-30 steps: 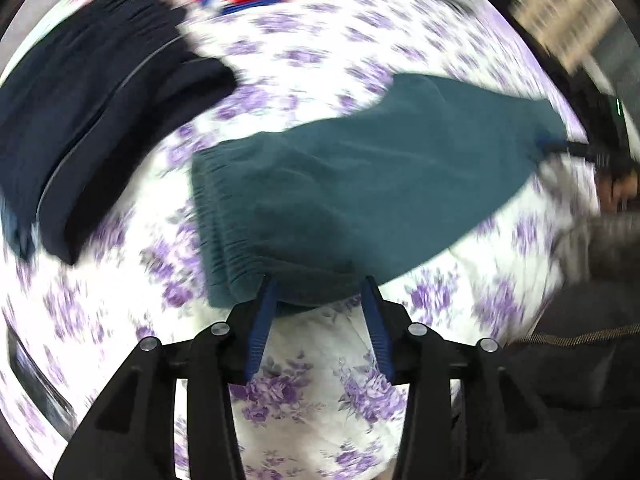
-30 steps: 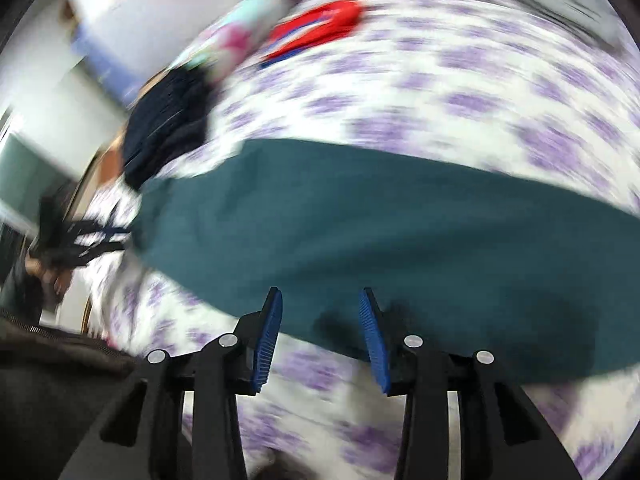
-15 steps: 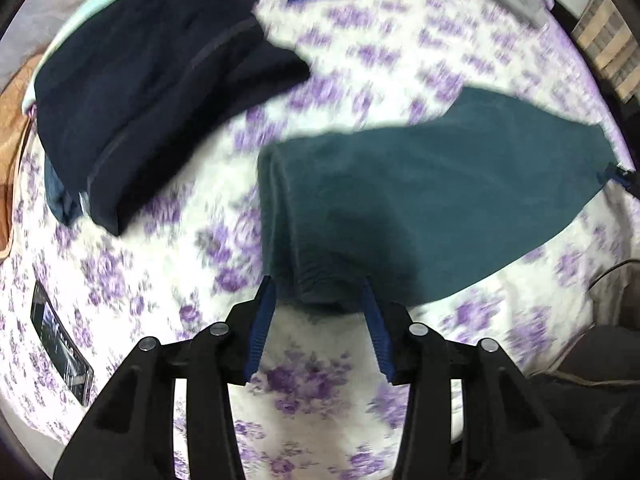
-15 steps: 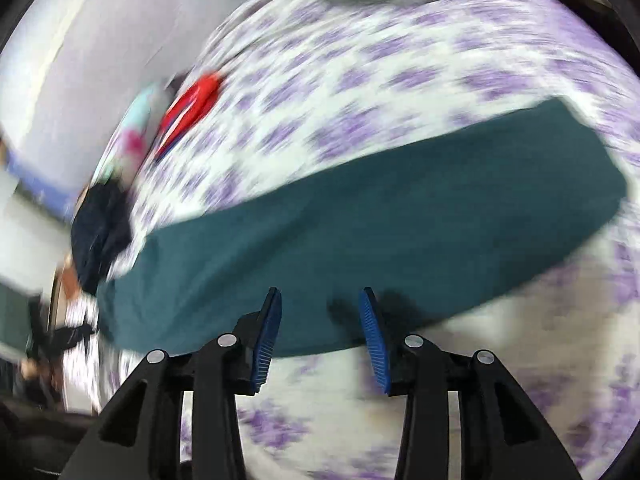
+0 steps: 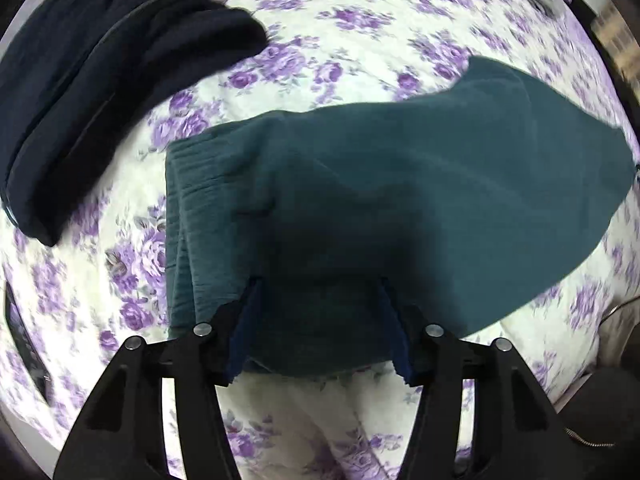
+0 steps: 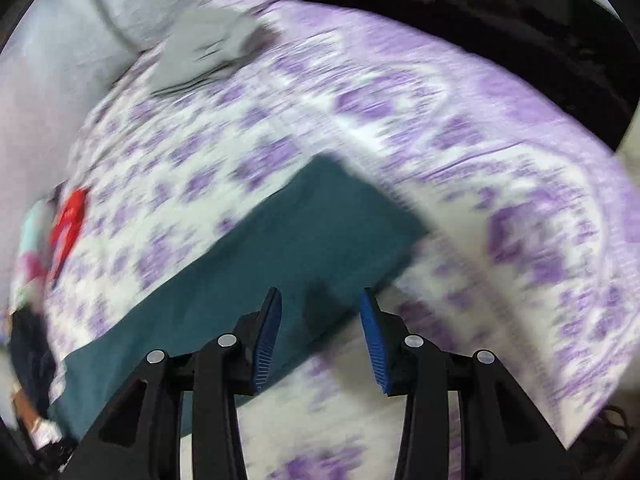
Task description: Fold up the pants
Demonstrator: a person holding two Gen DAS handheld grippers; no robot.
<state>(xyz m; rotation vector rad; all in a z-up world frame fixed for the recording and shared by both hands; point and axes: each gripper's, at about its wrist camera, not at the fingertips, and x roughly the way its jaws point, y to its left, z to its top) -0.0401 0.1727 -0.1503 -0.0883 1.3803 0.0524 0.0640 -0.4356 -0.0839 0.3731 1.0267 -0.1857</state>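
teal pants (image 5: 400, 200) now flatter on bed (image 5: 360, 40) | left gripper (image 5: 320, 320) closer over waistband; right gripper (image 6: 320, 332) swung toward hem | both jaws apart, empty | fold grasp next

- A white bedsheet (image 5: 360, 32) printed with purple flowers covers the surface.
- A dark navy garment (image 5: 100, 68) lies folded at the upper left of the left wrist view.
- A grey cloth (image 6: 208, 52) sits crumpled near the far edge.
- A red item (image 6: 68, 224) lies at the left, blurred.
- A dark phone-like slab (image 5: 24, 344) rests at the left edge.
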